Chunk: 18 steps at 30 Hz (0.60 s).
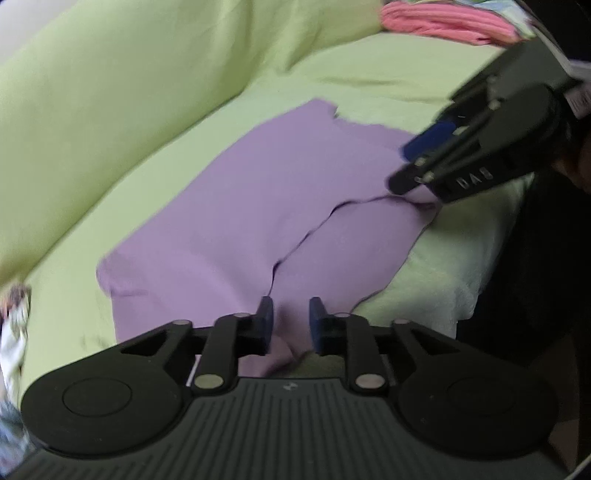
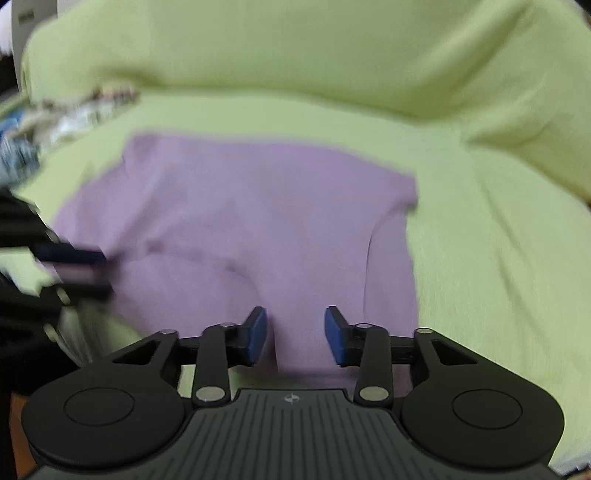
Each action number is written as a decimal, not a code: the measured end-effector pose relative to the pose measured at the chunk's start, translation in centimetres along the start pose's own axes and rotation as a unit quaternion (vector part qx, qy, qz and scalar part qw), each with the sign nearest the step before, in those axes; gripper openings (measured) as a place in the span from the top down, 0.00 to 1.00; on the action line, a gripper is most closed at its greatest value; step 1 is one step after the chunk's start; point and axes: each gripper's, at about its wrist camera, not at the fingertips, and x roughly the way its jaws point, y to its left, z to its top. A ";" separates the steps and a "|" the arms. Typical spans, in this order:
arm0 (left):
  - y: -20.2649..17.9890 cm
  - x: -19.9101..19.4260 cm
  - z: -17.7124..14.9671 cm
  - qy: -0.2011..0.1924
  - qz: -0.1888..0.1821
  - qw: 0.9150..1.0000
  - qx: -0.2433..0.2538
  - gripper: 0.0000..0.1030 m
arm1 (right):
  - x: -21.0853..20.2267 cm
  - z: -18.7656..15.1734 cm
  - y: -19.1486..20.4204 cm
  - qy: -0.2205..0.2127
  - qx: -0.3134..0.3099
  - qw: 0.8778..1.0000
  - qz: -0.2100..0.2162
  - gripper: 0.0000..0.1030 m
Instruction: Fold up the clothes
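A lilac garment [image 1: 240, 206] lies spread flat on a light green sofa cover [image 1: 110, 110], with a folded flap edge running across its near side. My left gripper [image 1: 291, 325] is open, its blue pads over the garment's near edge. My right gripper [image 1: 408, 168] reaches in from the right onto the garment's right side. In the right wrist view the garment [image 2: 240, 221] fills the middle, my right gripper [image 2: 295, 336] is open above its near edge, and the left gripper [image 2: 86, 269] enters blurred from the left.
A pink folded cloth [image 1: 443, 22] lies at the far right of the seat. A patterned cloth pile [image 2: 55, 118] sits at the far left. The green sofa backrest [image 2: 295, 55] rises behind the garment. The seat's front edge [image 1: 443, 295] drops off at the right.
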 end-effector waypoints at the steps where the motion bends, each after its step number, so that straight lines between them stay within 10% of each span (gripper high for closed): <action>1: 0.0 0.4 0.0 0.016 0.004 1.000 -0.010 0.81 | 0.2 -0.2 0.0 0.004 0.012 1.000 -0.003 0.62; 18: 2.8 -8.6 0.8 0.064 0.028 0.979 -0.194 0.64 | -12.7 -2.8 2.7 -0.137 0.132 0.981 0.029 0.49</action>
